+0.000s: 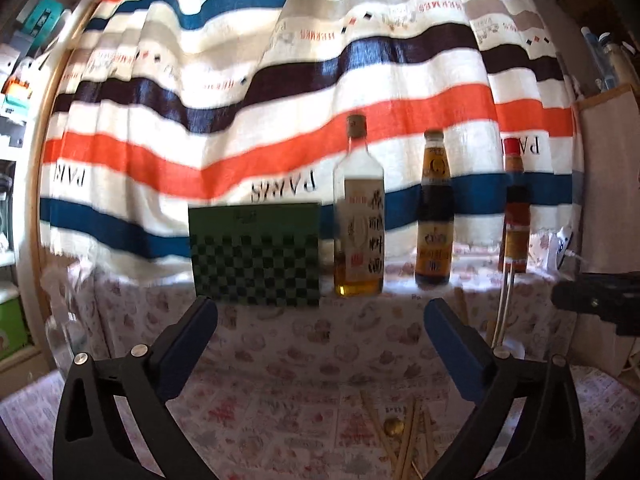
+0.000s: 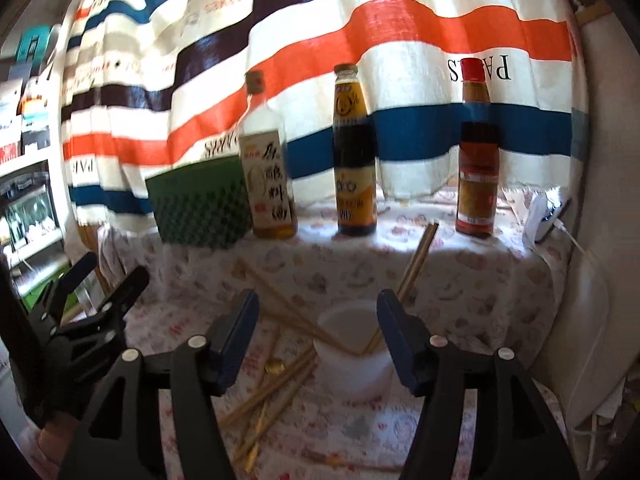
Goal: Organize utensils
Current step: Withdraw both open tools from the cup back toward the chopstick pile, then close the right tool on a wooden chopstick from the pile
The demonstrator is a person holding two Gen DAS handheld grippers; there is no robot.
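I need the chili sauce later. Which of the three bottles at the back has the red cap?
The rightmost bottle, nearest the white charger. Its cap is red and its contents orange-red; the middle bottle is dark, the left bottle clear with a paper label.

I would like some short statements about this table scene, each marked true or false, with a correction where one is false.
1. The right claw is open and holds nothing. True.
2. Some wooden chopsticks stand in the white plastic cup. True.
3. Four bottles stand along the striped curtain. False: there are three, the pale oil bottle, the dark sauce bottle and the red-capped sauce bottle.
4. The green checkered box lies flat in front of the cup. False: it stands upright at the back, beside the pale oil bottle.
5. The left claw grips a chopstick. False: it is open and empty.
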